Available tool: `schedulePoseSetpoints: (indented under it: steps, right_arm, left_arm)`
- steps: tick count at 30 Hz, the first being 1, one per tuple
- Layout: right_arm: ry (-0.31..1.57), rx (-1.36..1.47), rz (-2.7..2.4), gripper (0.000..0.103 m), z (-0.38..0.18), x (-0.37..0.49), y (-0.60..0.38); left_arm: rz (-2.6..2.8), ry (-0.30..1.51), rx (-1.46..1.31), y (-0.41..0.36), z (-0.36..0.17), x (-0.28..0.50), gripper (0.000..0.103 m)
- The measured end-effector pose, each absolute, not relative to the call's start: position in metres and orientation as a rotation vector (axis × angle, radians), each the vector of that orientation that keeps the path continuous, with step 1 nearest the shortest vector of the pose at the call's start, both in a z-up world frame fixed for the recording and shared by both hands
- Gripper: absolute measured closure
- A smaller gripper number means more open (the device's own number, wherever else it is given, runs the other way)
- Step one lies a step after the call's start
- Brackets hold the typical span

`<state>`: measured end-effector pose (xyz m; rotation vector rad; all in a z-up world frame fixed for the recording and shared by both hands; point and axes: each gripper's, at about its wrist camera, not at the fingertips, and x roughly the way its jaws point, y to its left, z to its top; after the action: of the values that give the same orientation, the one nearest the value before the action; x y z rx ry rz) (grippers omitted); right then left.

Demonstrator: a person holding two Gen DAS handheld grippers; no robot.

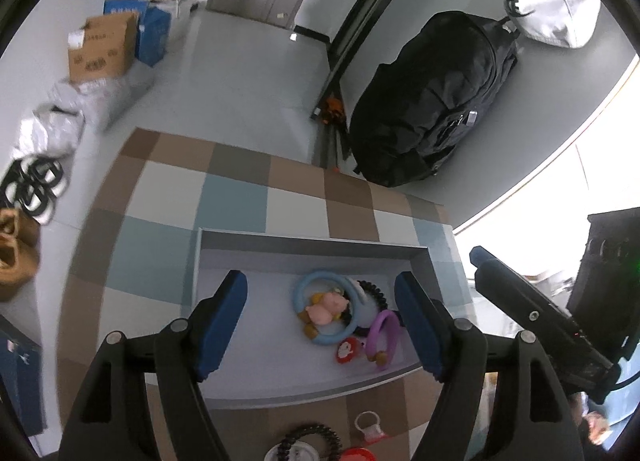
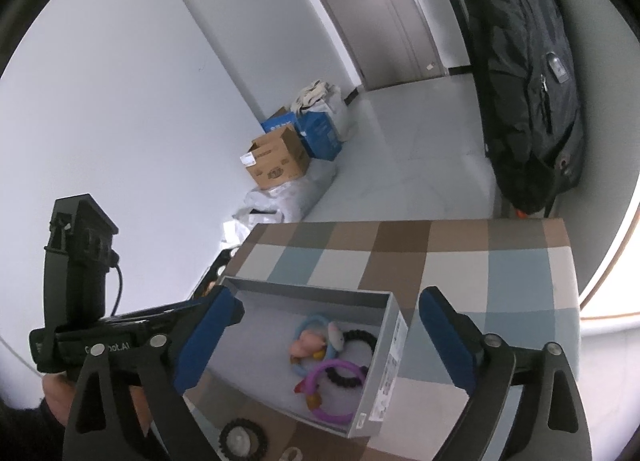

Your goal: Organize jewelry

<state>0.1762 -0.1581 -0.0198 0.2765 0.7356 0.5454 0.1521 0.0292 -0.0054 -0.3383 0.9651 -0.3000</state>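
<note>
A grey open box (image 1: 312, 245) lies on the checked table (image 1: 236, 197). Inside it are a light blue ring (image 1: 299, 293) with a pink plush charm (image 1: 328, 307), a black spiral bracelet (image 1: 374, 291), a purple ring (image 1: 385, 324) and a red charm (image 1: 347, 351). My left gripper (image 1: 320, 285) hovers open over the box, touching nothing. My right gripper (image 2: 328, 297) is also open above the box (image 2: 394, 361), over the pink charm (image 2: 306, 343) and purple ring (image 2: 334, 417). Another black spiral bracelet (image 1: 308, 437) and a white-and-red loop (image 1: 370, 427) lie on the table in front of the box.
A black backpack (image 1: 432, 101) leans against the wall beyond the table. Cardboard and blue boxes (image 1: 102, 47) and bags stand on the floor at the far left, with shoes (image 1: 16, 253) nearer. A hand (image 2: 60, 393) holds the left gripper's body.
</note>
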Motion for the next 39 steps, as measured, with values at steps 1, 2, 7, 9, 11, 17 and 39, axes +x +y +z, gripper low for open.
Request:
schedulePoseSetpoints:
  steps: [1, 2, 7, 9, 11, 17, 39]
  right_arm:
    - [0.732, 0.278, 0.544, 0.006, -0.019, 0.174, -0.159]
    - [0.729, 0.279, 0.543, 0.005, -0.019, 0.172, -0.160]
    - [0.709, 0.273, 0.527, 0.003, -0.017, 0.161, -0.163]
    - [0.700, 0.271, 0.525, 0.002, -0.016, 0.156, -0.164]
    - [0.691, 0.263, 0.523, 0.000, -0.015, 0.150, -0.164]
    - [0.669, 0.213, 0.527, 0.000, -0.013, 0.136, -0.160]
    - [0.747, 0.183, 0.474, 0.000, -0.031, 0.093, -0.171]
  left_arm:
    - [-0.290, 0.957, -0.325, 0.029, -0.004, 0.150, 0.031]
    - [-0.279, 0.949, -0.311, 0.029, -0.003, 0.148, 0.031]
    - [-0.224, 0.916, -0.269, 0.029, 0.001, 0.135, 0.031]
    - [-0.202, 0.902, -0.256, 0.030, 0.002, 0.128, 0.031]
    - [-0.190, 0.894, -0.247, 0.030, 0.004, 0.122, 0.030]
    - [-0.147, 0.879, -0.228, 0.029, 0.007, 0.104, 0.023]
    - [-0.208, 0.913, -0.216, 0.011, -0.004, 0.037, 0.021]
